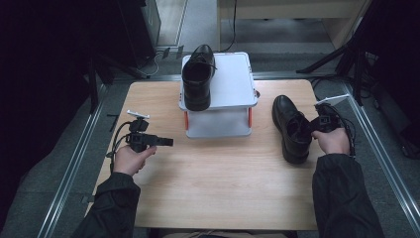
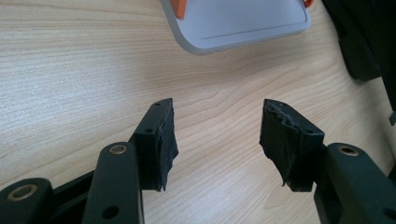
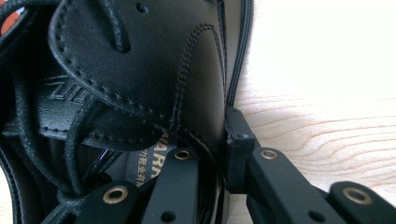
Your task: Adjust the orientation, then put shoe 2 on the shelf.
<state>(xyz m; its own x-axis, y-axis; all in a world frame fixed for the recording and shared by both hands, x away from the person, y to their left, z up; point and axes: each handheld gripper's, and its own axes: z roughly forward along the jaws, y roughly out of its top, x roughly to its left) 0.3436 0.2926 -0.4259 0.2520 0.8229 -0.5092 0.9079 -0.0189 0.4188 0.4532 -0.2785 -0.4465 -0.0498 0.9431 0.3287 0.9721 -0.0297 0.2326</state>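
Jaws of the right gripper point(image 3: 219, 163) pinch the side wall of a black leather dress shoe point(image 3: 154, 70), one jaw inside the opening and the other against the outer leather, low in the right gripper view. From the high view, that shoe point(image 1: 291, 128) stands on the wooden worktop point(image 1: 218, 183) at centre right, toe toward the top of the frame, with the right gripper point(image 1: 321, 125) and its hand at the collar. Its mate point(image 1: 198, 75) already sits on the top tier of a small white two-tier rack point(image 1: 233, 79) at upper centre, leaving the tier's right half bare.

Left gripper point(image 1: 163, 142), at centre left of the high view, hangs released, its jaws spread over bare wood with nothing between them; in the left gripper view its padded tips point(image 2: 163, 135) point toward the rack's lower shelf point(image 2: 243, 23) at the top of the frame.

The bite appears thin, taking a narrow strip of soft upper. Lifted from one side like this, the shoe would likely swing toe-down and could twist out of the pinch. A trailing lace might catch the rack's edge, and a low carry could knock the rack or nudge the shoe already shelved. Landing off-centre could leave the heel overhanging the tier.
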